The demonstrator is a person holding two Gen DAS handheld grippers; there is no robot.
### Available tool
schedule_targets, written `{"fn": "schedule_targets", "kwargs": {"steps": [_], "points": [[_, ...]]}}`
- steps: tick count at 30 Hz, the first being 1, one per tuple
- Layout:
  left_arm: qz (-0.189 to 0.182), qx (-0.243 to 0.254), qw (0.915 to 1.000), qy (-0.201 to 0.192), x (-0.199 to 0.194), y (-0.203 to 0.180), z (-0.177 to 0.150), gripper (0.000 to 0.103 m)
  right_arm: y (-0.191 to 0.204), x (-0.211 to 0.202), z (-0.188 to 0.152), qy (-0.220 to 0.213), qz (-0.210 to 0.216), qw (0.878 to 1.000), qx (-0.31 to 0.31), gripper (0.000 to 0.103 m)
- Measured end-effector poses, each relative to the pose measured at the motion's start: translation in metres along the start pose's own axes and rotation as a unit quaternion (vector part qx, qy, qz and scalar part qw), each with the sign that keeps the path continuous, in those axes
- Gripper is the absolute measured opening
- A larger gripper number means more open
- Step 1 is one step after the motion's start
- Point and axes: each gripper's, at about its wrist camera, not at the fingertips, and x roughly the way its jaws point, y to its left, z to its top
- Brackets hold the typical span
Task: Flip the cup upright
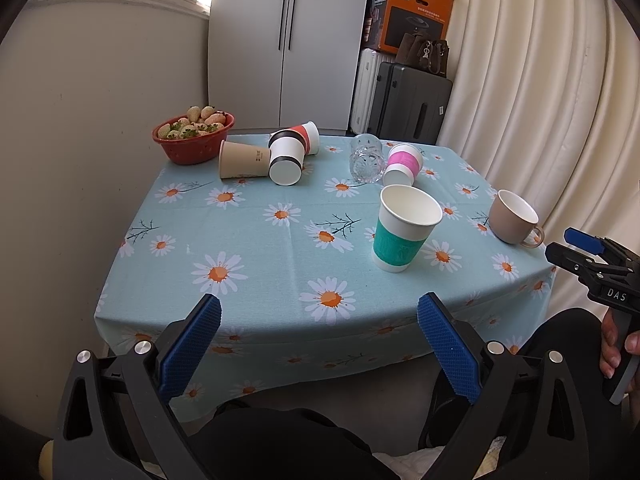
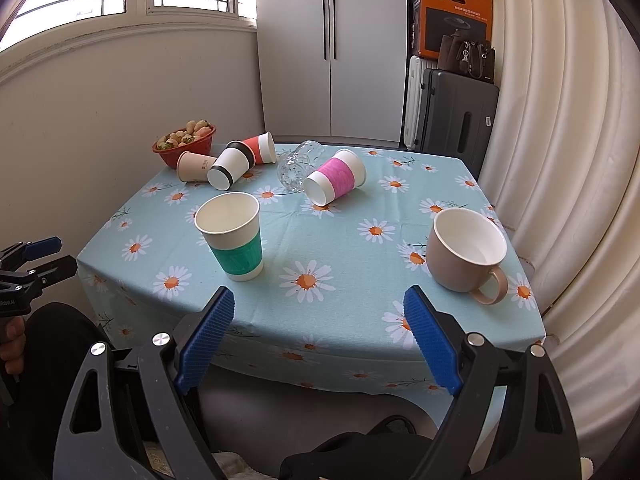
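A green-sleeved paper cup [image 1: 404, 227] [image 2: 234, 236] and a beige mug [image 1: 514, 217] [image 2: 466, 254] stand upright near the table's front. Lying on their sides further back are a pink-sleeved cup [image 1: 403, 165] [image 2: 335, 182], a clear glass [image 1: 366, 158] [image 2: 298, 165], a black-banded cup [image 1: 286, 158] [image 2: 232, 166], a red-banded cup [image 1: 306, 136] [image 2: 262, 148] and a plain tan cup [image 1: 244, 159] [image 2: 194, 166]. My left gripper [image 1: 319, 344] and right gripper [image 2: 319, 336] are open and empty, in front of the table's near edge.
A red bowl of strawberries [image 1: 193, 136] [image 2: 185, 142] sits at the back left corner. The table wears a blue daisy cloth [image 1: 256, 248]. A wall is to the left, curtains to the right, and a white cabinet and suitcases [image 1: 408, 104] behind.
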Motion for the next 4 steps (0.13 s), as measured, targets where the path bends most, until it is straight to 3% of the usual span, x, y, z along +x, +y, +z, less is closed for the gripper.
{"fn": "schedule_targets", "kwargs": {"steps": [4], "points": [[0.001, 0.000, 1.0000, -0.001, -0.0010, -0.0001, 0.0004, 0.096, 0.0004, -0.0007, -0.0005, 0.000, 0.000, 1.000, 0.000, 0.086]]}}
